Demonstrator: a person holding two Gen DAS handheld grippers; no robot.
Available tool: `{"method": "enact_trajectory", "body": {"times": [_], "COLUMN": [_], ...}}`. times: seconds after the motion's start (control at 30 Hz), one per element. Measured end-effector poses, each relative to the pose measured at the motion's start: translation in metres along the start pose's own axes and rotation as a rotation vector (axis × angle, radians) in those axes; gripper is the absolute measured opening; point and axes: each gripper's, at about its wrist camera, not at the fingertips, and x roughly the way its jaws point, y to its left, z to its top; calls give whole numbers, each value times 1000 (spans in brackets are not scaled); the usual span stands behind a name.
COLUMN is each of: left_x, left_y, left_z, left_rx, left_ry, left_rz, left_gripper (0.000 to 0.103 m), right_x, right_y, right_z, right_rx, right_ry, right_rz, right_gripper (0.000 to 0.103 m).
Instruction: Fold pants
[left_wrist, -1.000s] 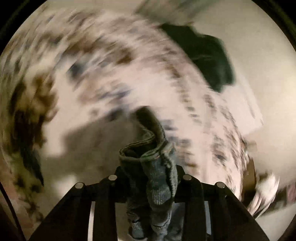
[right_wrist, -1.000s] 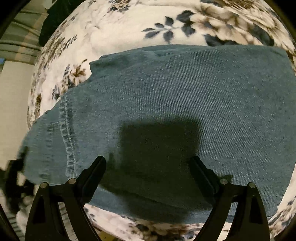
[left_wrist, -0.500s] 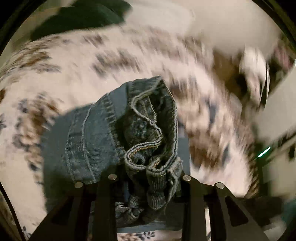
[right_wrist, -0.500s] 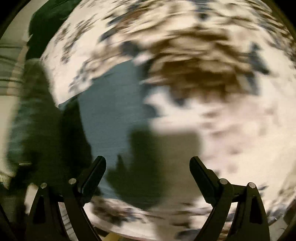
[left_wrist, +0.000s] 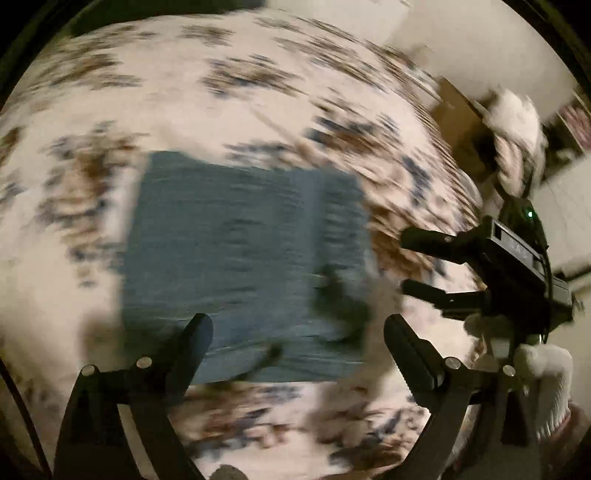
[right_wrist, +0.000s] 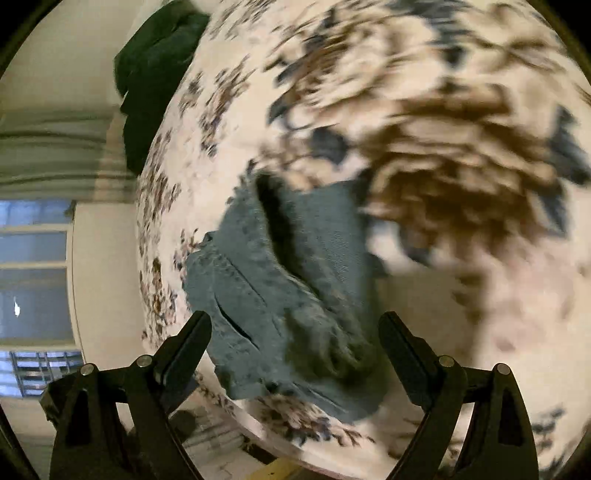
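Observation:
The blue denim pants lie folded into a compact rectangle on the floral bedspread. In the right wrist view the pants lie near the bed's edge, with layered folds and a dark gap between layers. My left gripper is open and empty, raised above the near edge of the pants. My right gripper is open and empty, just above the pants. It also shows in the left wrist view to the right of the pants, fingers apart. Both views are blurred.
A dark green garment lies at the far edge of the bed. A window and curtain are beyond the bed on the left. A brown box and white soft things stand past the bed's right side.
My left gripper has let go of the bunched denim and opened, and the pants now lie folded flat. Both grippers have pulled back and swung; the right one stayed open.

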Motion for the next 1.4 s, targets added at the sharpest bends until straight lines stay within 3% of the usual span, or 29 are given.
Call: {"method": "enact_trajectory", "body": {"times": [0.1, 0.2, 0.3, 0.33, 0.43, 0.53, 0.63, 0.7, 0.73, 0.77, 0.83, 0.9, 0.97, 1.0, 1.03, 1.07, 1.1, 1.17, 1.2, 1.27, 1.33, 1.4], "left_x": [-12, -8, -6, -6, -7, -7, -1, 11, 19, 29, 53, 84, 121, 137, 156, 165, 173, 177, 176, 174, 178, 186], "left_y": [43, 82, 103, 106, 105, 100, 94, 88, 85, 80, 71, 62, 57, 57, 58, 61, 64, 68, 72, 88, 117, 140], "left_z": [2, 8, 18, 22, 35, 51, 71, 86, 93, 101, 118, 134, 146, 148, 149, 149, 150, 150, 148, 145, 142, 136], "left_rx": [-69, -152, -187, -182, -170, -157, -147, -131, -125, -116, -98, -81, -51, -49, -58, -71, -90, -63, -65, -117, -254, -408], "left_ry": [-22, -13, -32, -45, -66, -81, -70, -50, -37, -23, 21, 87, 177, 221, 277, 297, 295, 277, 270, 272, 280, 284], "left_rz": [118, 214, 272, 292, 276, 221, 142, 84, 60, 38, -16, -56, -63, -67, -96, -118, -154, -150, -167, -227, -304, -370], "left_gripper": [95, 95, 95, 94, 95, 95, 95, 94, 94, 94, 94, 94, 94, 94, 92, 85, 63, 53, 48, 42, 38, 37], "right_x": [36, 73, 82, 82, 56, 5, -40, -57, -55, -49, -43, -41, -46, -49, -51, -50, -43, -22, -16, -15, -21, -27], "right_y": [18, 34, 65, 73, 80, 69, 34, -4, -21, -46, -72, -83, -83, -82, -81, -81, -84, -91, -93, -87, -75, -65], "right_z": [10, 15, 0, -5, -20, -31, -45, -51, -53, -50, -42, -33, -30, -25, -21, -17, -12, 0, 4, 9, 11, 16], "right_rx": [-78, -169, -342, -369, -326, -217, -84, 31, 79, 146, 211, 229, 215, 203, 198, 194, 192, 215, 224, 199, 166, 109], "right_ry": [39, 87, 25, 11, -59, -152, -212, -203, -169, -104, -58, -37, -68, -81, -96, -102, -84, -40, -36, -80, -110, -148], "right_rz": [-59, -205, -388, -424, -409, -375, -414, -444, -416, -329, -251, -220, -213, -194, -186, -176, -161, -137, -128, -66, -54, -104], "right_gripper": [94, 93, 28, 22, 18, 17, 17, 17, 18, 19, 36, 42, 57, 70, 74, 75, 75, 75, 74, 18, 13, 10]}}
